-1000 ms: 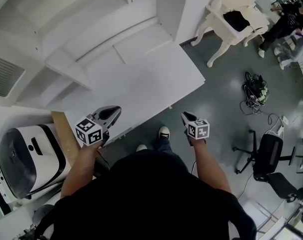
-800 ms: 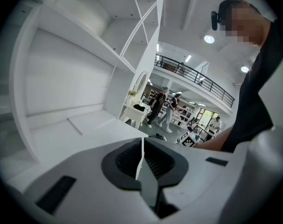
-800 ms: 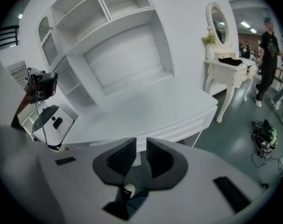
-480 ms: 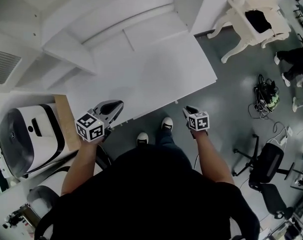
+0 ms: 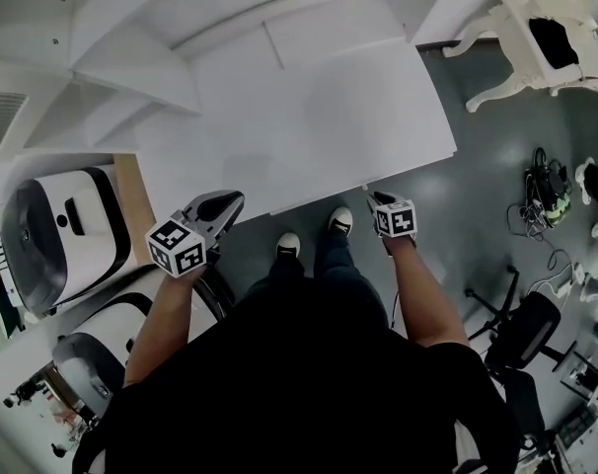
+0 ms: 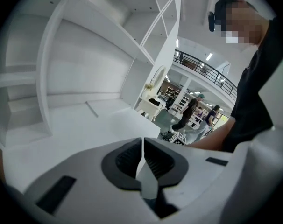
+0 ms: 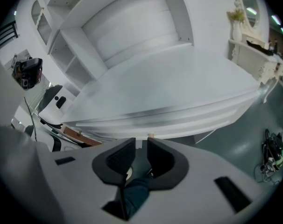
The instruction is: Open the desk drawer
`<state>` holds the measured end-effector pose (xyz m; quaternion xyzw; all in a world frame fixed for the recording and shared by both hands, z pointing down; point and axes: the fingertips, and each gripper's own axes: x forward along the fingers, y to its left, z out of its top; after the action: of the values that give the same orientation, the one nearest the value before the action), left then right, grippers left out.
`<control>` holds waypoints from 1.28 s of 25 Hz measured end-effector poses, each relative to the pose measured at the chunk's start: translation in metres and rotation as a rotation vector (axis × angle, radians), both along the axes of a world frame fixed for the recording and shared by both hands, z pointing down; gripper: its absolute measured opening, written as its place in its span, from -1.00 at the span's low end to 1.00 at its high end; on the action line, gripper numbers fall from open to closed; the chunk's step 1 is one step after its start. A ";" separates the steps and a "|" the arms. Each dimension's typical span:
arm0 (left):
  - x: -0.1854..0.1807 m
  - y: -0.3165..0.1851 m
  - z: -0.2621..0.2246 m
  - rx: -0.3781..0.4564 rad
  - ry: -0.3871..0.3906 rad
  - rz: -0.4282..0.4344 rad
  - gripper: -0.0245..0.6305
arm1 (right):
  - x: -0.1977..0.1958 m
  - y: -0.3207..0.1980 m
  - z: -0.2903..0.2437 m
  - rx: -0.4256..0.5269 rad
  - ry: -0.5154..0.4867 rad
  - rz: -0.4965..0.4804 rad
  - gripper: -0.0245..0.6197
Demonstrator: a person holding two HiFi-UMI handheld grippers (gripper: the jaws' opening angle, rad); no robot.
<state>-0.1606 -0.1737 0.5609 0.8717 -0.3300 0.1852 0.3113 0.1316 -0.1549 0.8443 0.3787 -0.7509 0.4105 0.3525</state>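
Below, a flat white desk worktop fills the upper centre of the head view, its front edge slanting from lower left up to the right. The white desk drawer runs lengthwise under that edge, its front and small pale knob facing the person. The right hand-held gripper points at the knob, its jaws opening with nothing between them. The left hand-held gripper, at lower left, has its jaws pressed together, empty.

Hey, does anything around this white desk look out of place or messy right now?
Nothing much. The desk top is bare and looks undamaged, and its drawer looks shut and straight. The only untidy spot is a loose tangle of cables lying on the floor to the right of the desk, well apart from it.
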 end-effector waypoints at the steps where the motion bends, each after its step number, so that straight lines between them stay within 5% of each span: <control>1: -0.002 0.002 0.003 -0.009 -0.003 -0.015 -0.86 | 0.001 -0.001 0.006 -0.006 0.008 -0.008 -0.67; 20: -0.038 0.040 0.036 -0.108 -0.026 -0.159 -0.86 | -0.011 -0.013 0.075 -0.085 0.084 -0.054 -0.60; 32: -0.041 0.049 0.046 -0.122 -0.012 -0.154 -0.86 | -0.020 -0.020 0.088 -0.115 0.113 -0.036 -0.62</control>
<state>-0.2020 -0.1245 0.6065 0.8220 -0.3860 0.1858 0.3752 0.1114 -0.1750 0.9327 0.3666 -0.7118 0.4245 0.4228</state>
